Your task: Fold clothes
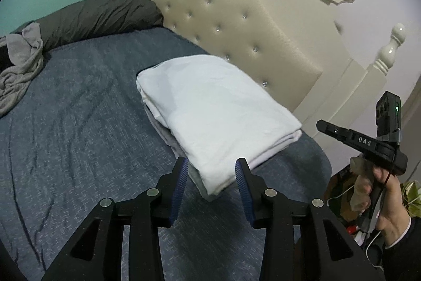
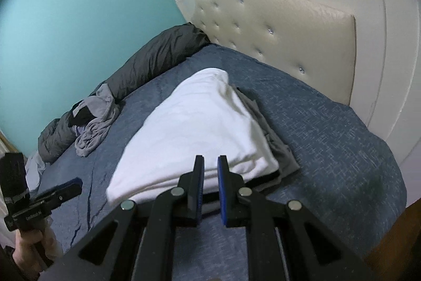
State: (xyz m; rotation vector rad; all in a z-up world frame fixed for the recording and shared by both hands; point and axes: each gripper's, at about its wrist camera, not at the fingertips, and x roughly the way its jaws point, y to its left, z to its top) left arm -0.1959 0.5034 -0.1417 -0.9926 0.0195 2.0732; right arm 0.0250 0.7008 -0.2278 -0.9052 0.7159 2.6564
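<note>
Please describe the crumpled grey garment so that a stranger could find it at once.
Start at the cream tufted headboard and follow the dark grey rolled duvet along the turquoise wall. The crumpled light grey garment lies against that duvet on the blue bedsheet. Unlike the folded white garment nearby, it is an unfolded heap.

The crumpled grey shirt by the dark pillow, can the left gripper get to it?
Probably yes. The left gripper is open and holds nothing, and only bare blue bedsheet lies between it and the grey shirt. The folded white stack sits off to the other side, so it should not block the way.
</note>
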